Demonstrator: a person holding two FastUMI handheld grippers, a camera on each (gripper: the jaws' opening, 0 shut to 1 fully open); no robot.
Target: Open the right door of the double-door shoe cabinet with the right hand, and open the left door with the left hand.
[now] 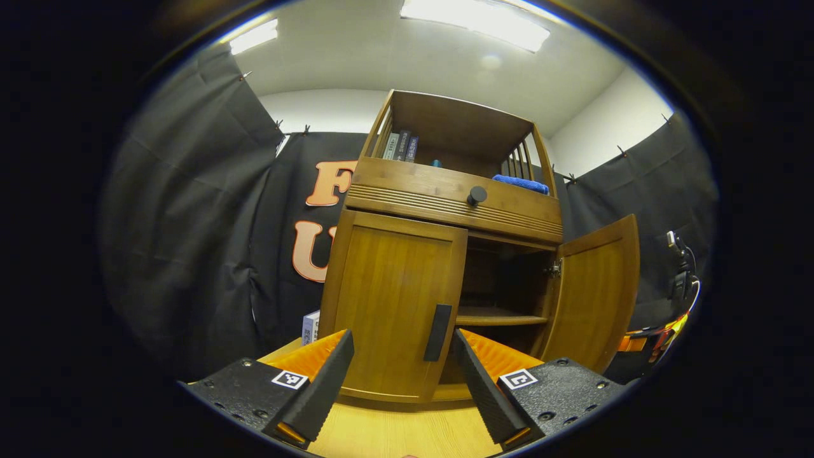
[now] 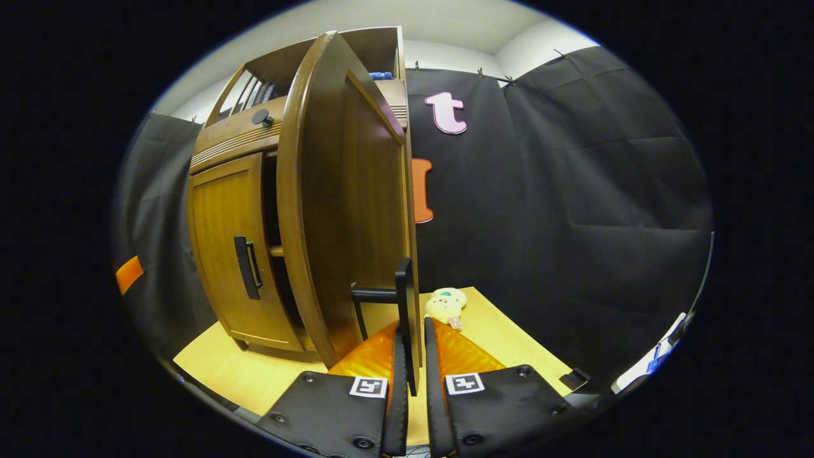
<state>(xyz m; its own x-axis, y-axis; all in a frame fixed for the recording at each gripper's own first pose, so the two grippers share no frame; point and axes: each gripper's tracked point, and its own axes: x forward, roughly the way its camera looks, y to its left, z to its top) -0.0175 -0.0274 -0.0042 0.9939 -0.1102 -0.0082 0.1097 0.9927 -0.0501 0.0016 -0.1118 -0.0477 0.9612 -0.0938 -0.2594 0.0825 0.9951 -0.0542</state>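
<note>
My right tool (image 2: 412, 356) is clamped on the right door's (image 2: 343, 210) handle (image 2: 403, 280), door swung wide. Left door (image 1: 394, 305) is shut at 12 o'clock; my left tool (image 1: 402, 369), jaws spread, must close on its handle (image 1: 438, 332) next.

The left gripper view looks from low and near at the front of the shoe cabinet (image 1: 439, 254), tilted upward so the ceiling lights show — its own fingers (image 1: 324, 381) frame the closed left door (image 1: 394, 305) and its handle (image 1: 438, 332). The right gripper view sits very near the open right door (image 2: 343, 203), at its free edge, facing along the door toward the far wall cloth — the cabinet front lies off to its left. Both views share the cabinet front, both doors, the drawer knob (image 1: 477, 195) and the wooden tabletop (image 2: 254, 369).
</note>
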